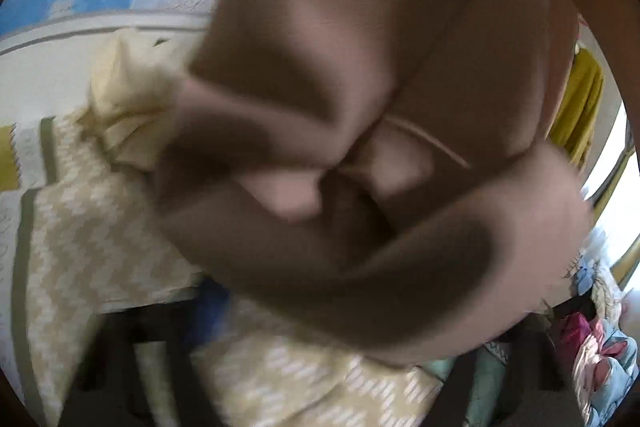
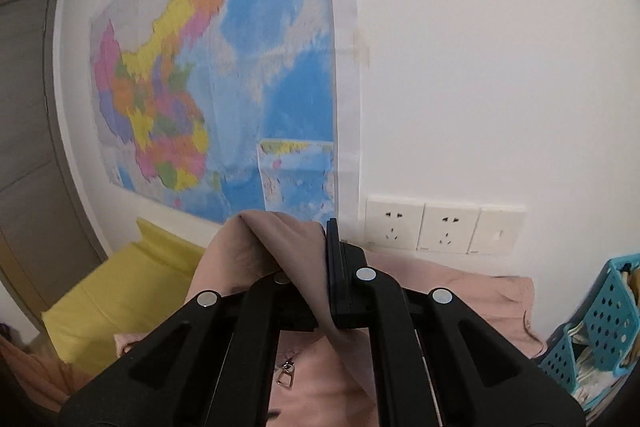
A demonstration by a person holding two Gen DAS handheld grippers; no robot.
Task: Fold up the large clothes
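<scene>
A large dusty-pink garment [image 1: 360,87] fills most of the left wrist view, bunched and blurred close to the lens, and it hides the left gripper's fingertips. In the right wrist view my right gripper [image 2: 308,259] is shut on a fold of the same pink garment [image 2: 280,247] and holds it up in front of the wall. More of the garment [image 2: 460,291] hangs below the fingers, with a metal zipper pull [image 2: 285,375] showing. The right finger [image 2: 333,251] presses the cloth edge.
A bed with a beige patterned quilt [image 1: 80,227] and a pale yellow pillow [image 1: 124,107] lies below. A wall map [image 2: 208,87], wall sockets [image 2: 440,229], a yellow pillow [image 2: 120,291], a teal basket [image 2: 600,323] and a door [image 2: 24,147] stand ahead.
</scene>
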